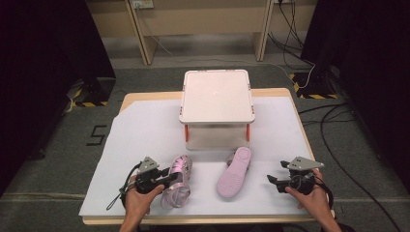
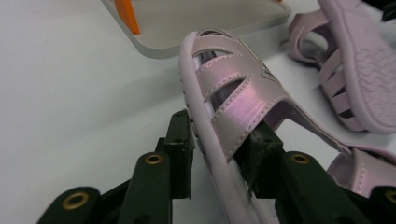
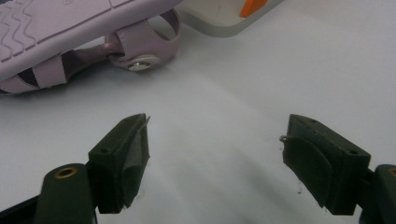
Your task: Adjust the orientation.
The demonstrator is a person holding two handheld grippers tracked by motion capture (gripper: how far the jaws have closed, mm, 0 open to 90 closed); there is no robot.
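Note:
A shiny pink sandal (image 1: 180, 168) lies upright on the white sheet at the front left. My left gripper (image 1: 169, 179) is shut on its side: in the left gripper view the jaws of that gripper (image 2: 218, 144) pinch the sandal (image 2: 238, 88) by its sole edge and strap. A second pink sandal (image 1: 234, 171) lies sole up just to the right, and its ribbed sole (image 2: 362, 70) faces the camera. My right gripper (image 1: 272, 180) rests near the front right edge. Its jaws stand wide open with nothing in the right gripper (image 3: 215, 154), and the overturned sandal (image 3: 56, 28) is ahead of it.
A white raised platform (image 1: 217, 94) on orange legs (image 1: 186, 133) stands at the middle back of the table, with a lower plate (image 2: 187, 28) beneath it. The white sheet (image 1: 140, 135) covers the wooden tabletop. Cables lie on the floor at the right.

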